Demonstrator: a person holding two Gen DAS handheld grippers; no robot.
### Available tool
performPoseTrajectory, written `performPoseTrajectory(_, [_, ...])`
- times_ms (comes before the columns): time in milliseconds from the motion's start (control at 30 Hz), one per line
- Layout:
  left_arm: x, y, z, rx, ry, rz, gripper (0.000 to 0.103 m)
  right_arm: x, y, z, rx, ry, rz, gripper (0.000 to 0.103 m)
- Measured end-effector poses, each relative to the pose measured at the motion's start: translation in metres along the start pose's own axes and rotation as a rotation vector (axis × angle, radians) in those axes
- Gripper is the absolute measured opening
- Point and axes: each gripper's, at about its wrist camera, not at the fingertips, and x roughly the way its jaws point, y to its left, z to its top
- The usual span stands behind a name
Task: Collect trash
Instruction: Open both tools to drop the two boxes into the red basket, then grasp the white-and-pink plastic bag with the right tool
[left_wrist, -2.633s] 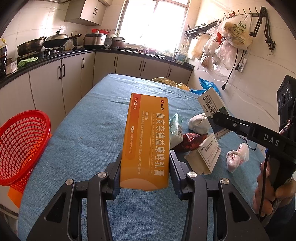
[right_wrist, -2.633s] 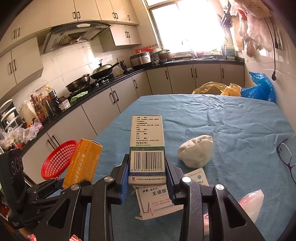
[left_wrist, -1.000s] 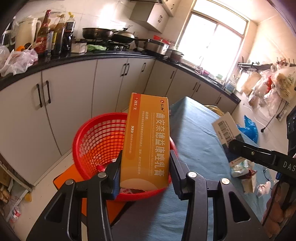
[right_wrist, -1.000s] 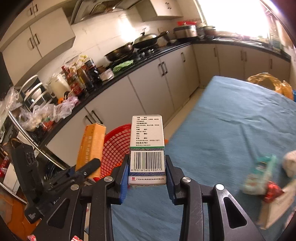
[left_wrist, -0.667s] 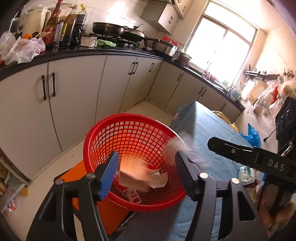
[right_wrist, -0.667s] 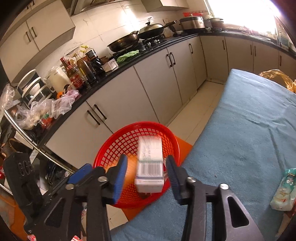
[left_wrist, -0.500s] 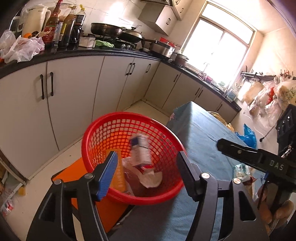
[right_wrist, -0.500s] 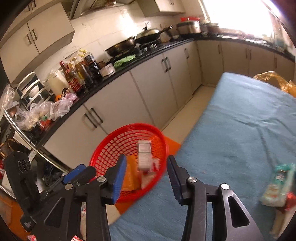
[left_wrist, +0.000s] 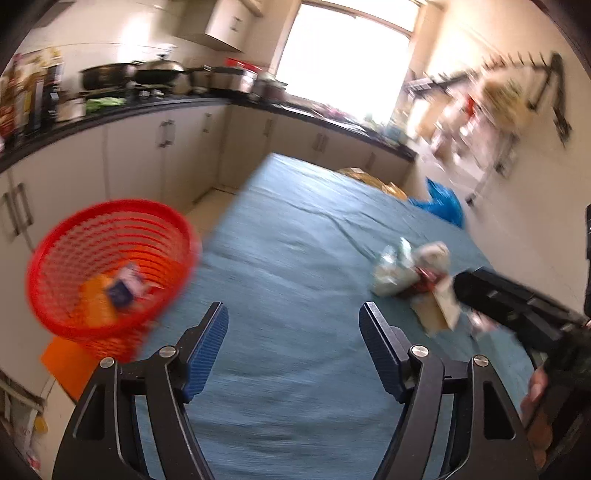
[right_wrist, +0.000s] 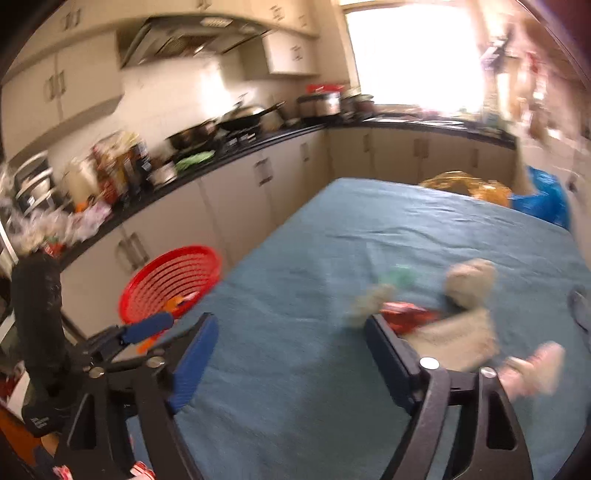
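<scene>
Only the left wrist view shows boxes (left_wrist: 110, 291) inside the red basket (left_wrist: 48, 251).

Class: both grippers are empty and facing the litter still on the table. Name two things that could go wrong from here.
1. The leftover trash pile lies bunched together, so a gripper might catch two pieces or push some away.
2. The red basket sits low beside the blue-covered table, so a box dropped from the edge could miss it.

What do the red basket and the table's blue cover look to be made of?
Red basket: moulded plastic by its look, with an open lattice wall and a slightly glossy rim. Blue cover: woven cloth, probably matte, shown by soft wrinkles and creases; motion blur hides the weave.
</scene>
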Motion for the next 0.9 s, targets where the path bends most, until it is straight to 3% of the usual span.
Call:
performPoseTrajectory(200, [0.022,-0.044,-0.011,0.099,0.042,-0.013,0.073,-0.053,-0.076,-0.017,0.163,-0.088,-0.162,0.092])
performPoseTrajectory(333, [0.024,-0.058,-0.016,0.177,0.030,0.027,0.074,-0.073,-0.140,-0.026,0.330,-0.047,-0.245,0.088])
performPoseTrajectory(433, [0.025,-0.060,-0.017,0.198,0.029,0.021,0.075,-0.072,-0.183,-0.036,0.513,0.021,-0.185,0.074])
performPoseTrajectory(500, [0.025,-0.059,-0.017,0.197,0.029,0.015,0.075,-0.066,-0.208,-0.046,0.651,0.076,-0.144,0.070])
performPoseTrajectory(633, [0.024,-0.055,-0.017,0.185,0.028,-0.001,0.075,-0.052,-0.218,-0.054,0.742,0.131,-0.114,0.066])
performPoseTrajectory(833, [0.025,-0.053,-0.017,0.174,0.039,-0.024,0.075,-0.016,-0.215,-0.045,0.739,0.197,-0.150,0.052])
performPoseTrajectory(900, [0.025,-0.054,-0.017,0.177,0.047,-0.031,0.075,-0.003,-0.217,-0.041,0.717,0.222,-0.164,0.052])
